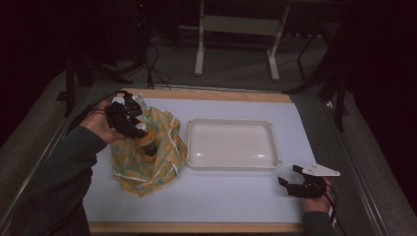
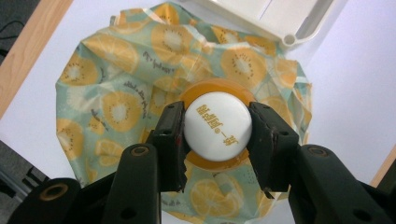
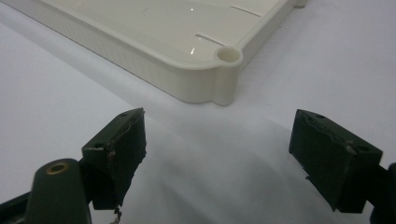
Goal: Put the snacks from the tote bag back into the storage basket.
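From the high view, the left gripper (image 1: 139,135) pressed into a fruit-print bag (image 1: 162,157) near the table's (image 1: 236,196) left edge, just beside a white tray (image 1: 232,144). The left gripper view showed its jaws clenched on the bag's white cap (image 2: 217,126). The right gripper view showed the right gripper (image 3: 224,158) spread wide, empty, near the tray's corner.

On the table (image 1: 236,196) the bag (image 1: 147,152) lies at the left with its cap (image 2: 218,126) on top between the left gripper's (image 2: 217,140) jaws, the tray (image 1: 231,125) just right of it, and the right gripper (image 1: 291,177) near the tray's front right corner.
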Tool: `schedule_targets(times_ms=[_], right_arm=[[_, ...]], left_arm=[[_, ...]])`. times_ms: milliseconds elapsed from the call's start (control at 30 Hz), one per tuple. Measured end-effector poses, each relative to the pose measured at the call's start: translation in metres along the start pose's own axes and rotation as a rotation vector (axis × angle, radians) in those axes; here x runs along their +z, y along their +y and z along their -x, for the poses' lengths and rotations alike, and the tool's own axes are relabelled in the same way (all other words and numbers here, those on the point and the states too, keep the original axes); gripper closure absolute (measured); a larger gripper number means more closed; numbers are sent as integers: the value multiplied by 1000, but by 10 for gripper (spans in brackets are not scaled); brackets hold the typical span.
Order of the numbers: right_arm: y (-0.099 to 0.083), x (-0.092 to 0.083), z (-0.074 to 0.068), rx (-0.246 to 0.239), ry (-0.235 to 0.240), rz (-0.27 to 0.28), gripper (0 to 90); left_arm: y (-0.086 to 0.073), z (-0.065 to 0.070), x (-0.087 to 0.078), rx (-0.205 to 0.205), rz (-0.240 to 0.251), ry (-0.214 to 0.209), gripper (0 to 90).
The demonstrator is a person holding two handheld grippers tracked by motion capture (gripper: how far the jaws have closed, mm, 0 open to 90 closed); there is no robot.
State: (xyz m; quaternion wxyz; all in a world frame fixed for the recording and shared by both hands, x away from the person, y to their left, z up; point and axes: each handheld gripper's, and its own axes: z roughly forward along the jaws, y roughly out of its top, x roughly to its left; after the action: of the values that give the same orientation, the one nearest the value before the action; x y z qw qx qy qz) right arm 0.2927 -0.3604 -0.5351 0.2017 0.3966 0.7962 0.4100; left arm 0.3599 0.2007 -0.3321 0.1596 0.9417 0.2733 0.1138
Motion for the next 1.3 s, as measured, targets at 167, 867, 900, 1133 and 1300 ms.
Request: schedule_targets(times_ms=[167,867,900,1133,1300], right_arm=[[0,0,0,1,0,1,183],[0,0,0,1,0,-1,183],[0,0,0,3,0,-2,183],[0,0,0,0,0,-4,183],[0,0,0,-1,1,-3,183]], left_arm=[[4,2,-8,13,4,1,592],[14,9,-32,97,9,-1,592],[15,10,-33,97,11,-1,592],[21,14,-41,125,26,-11,592],[28,18,-43,146,33,-9,592]])
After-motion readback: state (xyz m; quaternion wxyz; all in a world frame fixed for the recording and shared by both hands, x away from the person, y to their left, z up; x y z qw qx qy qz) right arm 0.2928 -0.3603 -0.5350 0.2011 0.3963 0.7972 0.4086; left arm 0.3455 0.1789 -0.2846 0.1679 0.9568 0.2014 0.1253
